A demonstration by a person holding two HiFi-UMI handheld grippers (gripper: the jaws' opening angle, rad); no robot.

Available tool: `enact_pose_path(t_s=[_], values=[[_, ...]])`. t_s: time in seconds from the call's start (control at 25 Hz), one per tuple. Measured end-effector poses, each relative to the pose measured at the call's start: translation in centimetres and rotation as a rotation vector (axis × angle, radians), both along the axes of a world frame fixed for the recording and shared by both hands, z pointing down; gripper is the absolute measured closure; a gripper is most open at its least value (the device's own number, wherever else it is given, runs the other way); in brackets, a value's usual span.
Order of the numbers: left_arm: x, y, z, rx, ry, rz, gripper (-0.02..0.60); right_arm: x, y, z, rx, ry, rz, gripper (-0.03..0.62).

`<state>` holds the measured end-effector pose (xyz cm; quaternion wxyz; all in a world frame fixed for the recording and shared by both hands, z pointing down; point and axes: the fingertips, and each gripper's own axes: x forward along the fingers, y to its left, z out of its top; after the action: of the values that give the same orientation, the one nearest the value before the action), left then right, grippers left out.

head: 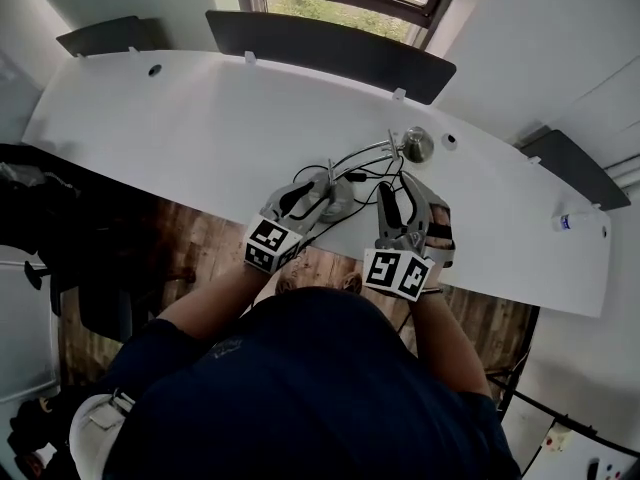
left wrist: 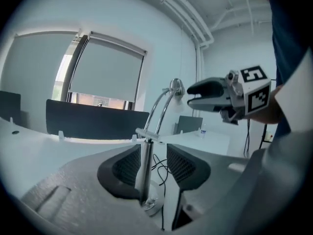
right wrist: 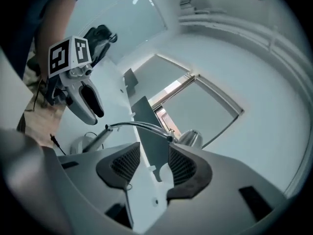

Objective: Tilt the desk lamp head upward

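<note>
Apparently no grip is on yet. The left gripper (head: 320,190) has its jaws wide around the upright post (left wrist: 145,165) of the desk lamp (head: 365,154), pads not pressing. The lamp stands near the front edge of the white tabletop (head: 200,118). The right gripper (head: 408,190) has wide, empty jaws, with the lamp head (right wrist: 190,138) just beyond. The next move probably calls for steadying the post, pinching the head and turning it upward.

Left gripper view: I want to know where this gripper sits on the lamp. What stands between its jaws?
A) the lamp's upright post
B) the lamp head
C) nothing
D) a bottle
A: the chrome upright post rises between the parted jaws of the left gripper, while the lamp head sits higher up, clear of them.
</note>
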<state>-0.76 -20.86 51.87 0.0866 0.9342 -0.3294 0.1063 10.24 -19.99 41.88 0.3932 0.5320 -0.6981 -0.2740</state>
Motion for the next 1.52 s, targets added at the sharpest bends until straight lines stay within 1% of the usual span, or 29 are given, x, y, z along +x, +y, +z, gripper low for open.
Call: enact_pose_path(t_s=[0.12,0.28,0.44,0.52,0.56,0.64,0.76,0.88,0.96,1.08,1.28,1.52], values=[[0.7,1.4,-2.9,0.02,0.05,0.047,0.43,0.2,1.1,1.8,-0.056,-0.187,0.003,0.465],[1.7,2.8,-5.6,0.031,0.118,0.067,0.499,-0.8,2.6,3.5,-0.144,-0.411,-0.019,0.533],[2.2,4.2,-5.9,0.055,0.115,0.099,0.574,-1.9,3.6,5.5,-0.219,-0.639,-0.041,0.566],[2.2,4.7,-5.5,0.06,0.112,0.102,0.575,-2.2,4.2,6.9,-0.269,-0.75,-0.038,0.576],[2.1,4.9,-5.4,0.063,0.11,0.098,0.575,-2.3,4.5,7.5,-0.296,-0.783,-0.031,0.579],[1.9,4.9,-5.5,0.069,0.116,0.09,0.575,-2.2,4.7,7.9,-0.32,-0.802,-0.017,0.58],[1.4,4.8,-5.8,0.085,0.101,0.085,0.575,-2.2,4.4,7.6,-0.308,-0.794,-0.016,0.582],[1.6,5.2,-5.7,0.084,0.102,0.094,0.575,-2.8,4.5,8.1,-0.315,-0.849,-0.042,0.583],[2.0,5.6,-6.0,0.087,0.12,0.106,0.575,-2.8,4.7,8.5,-0.33,-0.872,-0.04,0.583],[2.1,6.0,-5.9,0.096,0.113,0.119,0.575,-2.9,4.9,8.6,-0.341,-0.895,-0.036,0.583],[2.1,6.3,-6.3,0.1,0.122,0.125,0.575,-3.0,4.9,8.2,-0.331,-0.896,-0.052,0.583],[2.1,6.6,-6.7,0.103,0.14,0.117,0.575,-3.0,5.1,8.6,-0.344,-0.885,-0.036,0.583]])
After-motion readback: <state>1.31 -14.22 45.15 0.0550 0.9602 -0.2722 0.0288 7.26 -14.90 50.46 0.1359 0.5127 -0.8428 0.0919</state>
